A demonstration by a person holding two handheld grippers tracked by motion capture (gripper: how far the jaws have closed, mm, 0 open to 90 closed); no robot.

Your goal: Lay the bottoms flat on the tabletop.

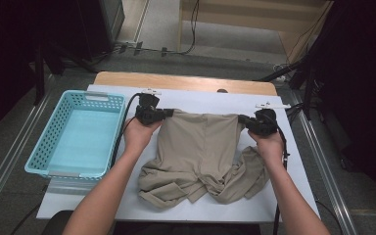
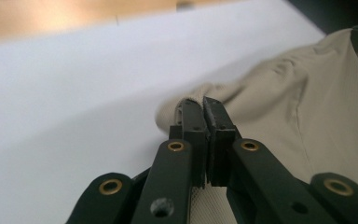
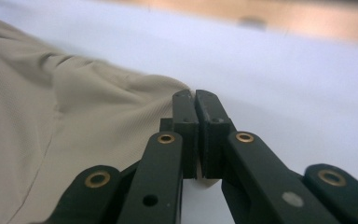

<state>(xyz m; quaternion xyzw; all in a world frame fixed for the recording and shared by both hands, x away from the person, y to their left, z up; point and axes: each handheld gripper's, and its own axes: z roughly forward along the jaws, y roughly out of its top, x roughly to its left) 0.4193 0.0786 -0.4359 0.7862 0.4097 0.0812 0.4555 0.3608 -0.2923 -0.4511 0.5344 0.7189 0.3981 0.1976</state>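
A beige shirt (image 1: 203, 156) lies on the white desk (image 1: 196, 100), its far hem stretched straight toward the far edge, its sleeves and body bunched toward the near edge; the left gripper (image 1: 169, 113) has its jaws pressed together on the hem's left corner, cloth pinched between the pads; the right gripper (image 1: 241, 118) is clamped likewise on the hem's right corner; a pale blue basket (image 1: 54, 142) sits at the desk's left edge, just beside the left hand (image 1: 138, 134).

Bright table, dark surroundings — gripper views' backgrounds blurred.
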